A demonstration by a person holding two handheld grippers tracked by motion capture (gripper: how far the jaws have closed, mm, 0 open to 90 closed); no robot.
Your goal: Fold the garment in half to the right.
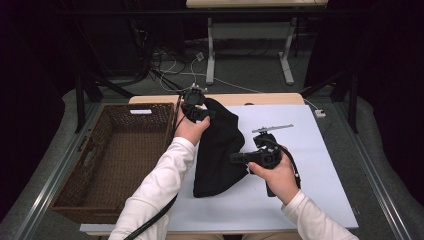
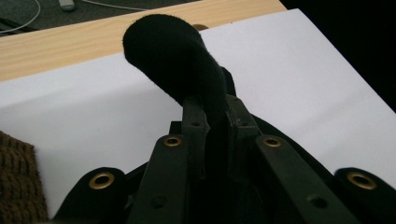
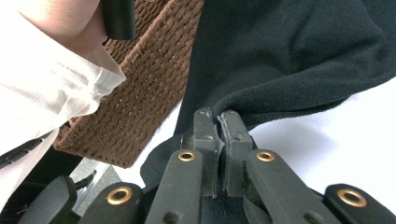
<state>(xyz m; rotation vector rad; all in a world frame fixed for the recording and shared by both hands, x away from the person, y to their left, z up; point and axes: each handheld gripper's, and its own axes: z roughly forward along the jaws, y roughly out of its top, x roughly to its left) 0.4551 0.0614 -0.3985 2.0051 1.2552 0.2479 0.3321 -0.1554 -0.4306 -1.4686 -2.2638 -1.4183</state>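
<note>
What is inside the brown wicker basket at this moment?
The wicker basket holds nothing on the woven floor that shows. A sleeve covers its near right corner, so that part cannot be checked. The black cloth hangs beside it, pinched by both grippers.

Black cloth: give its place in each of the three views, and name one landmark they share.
High view: black cloth at centre, on the white sheet, held between both grippers.
Left gripper view: a bunched fold rises from the shut jaws, upper centre.
Right gripper view: it fills the upper right, its edge pinched at the jaw tips.
Shared landmark: the brown wicker basket.
</note>
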